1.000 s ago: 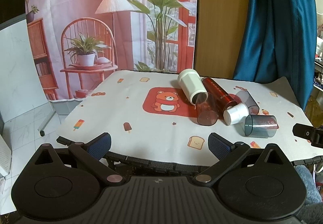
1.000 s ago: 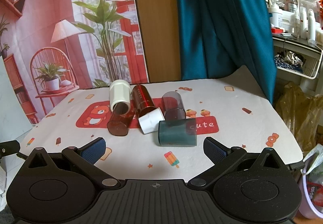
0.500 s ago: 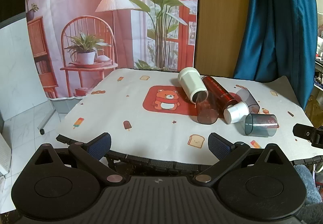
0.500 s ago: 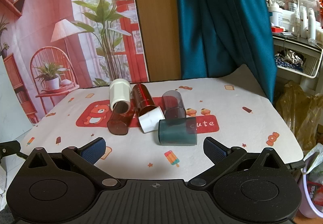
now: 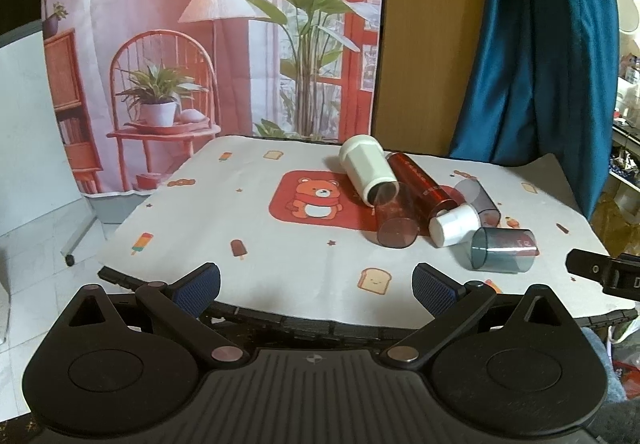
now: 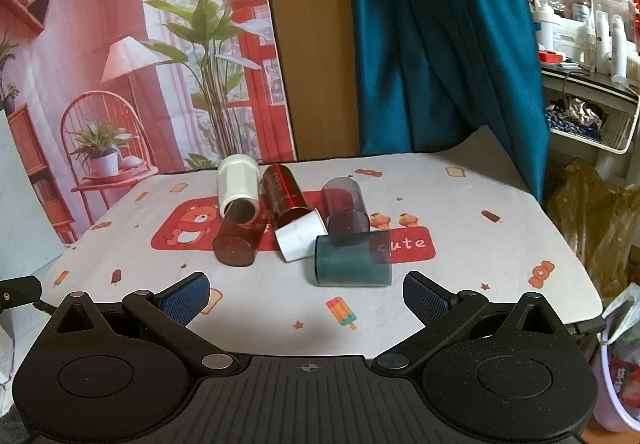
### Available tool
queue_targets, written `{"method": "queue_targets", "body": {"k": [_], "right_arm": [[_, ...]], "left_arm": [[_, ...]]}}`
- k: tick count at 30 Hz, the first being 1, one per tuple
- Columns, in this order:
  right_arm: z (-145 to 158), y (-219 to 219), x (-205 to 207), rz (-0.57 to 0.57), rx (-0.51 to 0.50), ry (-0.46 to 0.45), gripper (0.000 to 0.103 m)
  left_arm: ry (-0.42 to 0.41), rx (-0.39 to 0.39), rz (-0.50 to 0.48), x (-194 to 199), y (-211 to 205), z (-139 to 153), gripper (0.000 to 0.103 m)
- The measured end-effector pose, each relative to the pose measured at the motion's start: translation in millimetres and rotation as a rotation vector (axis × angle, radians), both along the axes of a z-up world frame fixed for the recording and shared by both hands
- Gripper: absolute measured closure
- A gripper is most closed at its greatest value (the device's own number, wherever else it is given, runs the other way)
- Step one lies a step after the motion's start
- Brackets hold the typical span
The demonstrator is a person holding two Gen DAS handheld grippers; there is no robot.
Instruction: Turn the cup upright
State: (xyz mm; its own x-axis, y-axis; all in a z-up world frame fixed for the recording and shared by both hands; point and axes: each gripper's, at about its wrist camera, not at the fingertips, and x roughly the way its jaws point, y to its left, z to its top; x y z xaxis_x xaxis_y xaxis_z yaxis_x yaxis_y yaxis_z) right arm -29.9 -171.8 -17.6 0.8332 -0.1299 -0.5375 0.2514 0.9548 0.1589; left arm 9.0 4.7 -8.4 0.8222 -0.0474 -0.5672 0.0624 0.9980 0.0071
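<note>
Several cups lie on their sides in a cluster on the table: a white cup [image 6: 237, 185], a brown translucent cup [image 6: 239, 236], a dark red cup [image 6: 285, 195], a small white cup [image 6: 301, 237], a grey-purple cup [image 6: 345, 205] and a teal cup [image 6: 352, 260] nearest my right gripper. The left wrist view shows the teal cup [image 5: 503, 250] and the brown cup [image 5: 396, 222] too. My right gripper [image 6: 306, 298] is open and empty, just short of the teal cup. My left gripper [image 5: 316, 288] is open and empty at the table's front edge, left of the cluster.
The table [image 6: 460, 203] wears a white printed cloth with a red bear patch [image 5: 308, 199]. A teal curtain [image 6: 432, 43] and a printed backdrop [image 5: 200, 43] hang behind. A cluttered shelf [image 6: 588, 83] and bags [image 6: 592, 219] stand to the right.
Both grippers have crept slightly toward the table; the cups have not moved and both grippers stay open.
</note>
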Motion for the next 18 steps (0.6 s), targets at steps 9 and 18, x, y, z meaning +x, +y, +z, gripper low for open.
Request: {"method": "queue_targets", "body": {"k": [9, 18], "right_arm": [[3.2, -0.3, 1.4, 0.0, 0.002, 0.005, 0.0], [2.5, 0.4, 1.4, 0.005, -0.002, 0.01, 0.0]], "left_arm": [[0.008, 0.001, 0.009, 1.8, -0.1, -0.8, 0.0], [0.027, -0.019, 0.012, 4.4, 1.9, -2.5, 0.0]]}}
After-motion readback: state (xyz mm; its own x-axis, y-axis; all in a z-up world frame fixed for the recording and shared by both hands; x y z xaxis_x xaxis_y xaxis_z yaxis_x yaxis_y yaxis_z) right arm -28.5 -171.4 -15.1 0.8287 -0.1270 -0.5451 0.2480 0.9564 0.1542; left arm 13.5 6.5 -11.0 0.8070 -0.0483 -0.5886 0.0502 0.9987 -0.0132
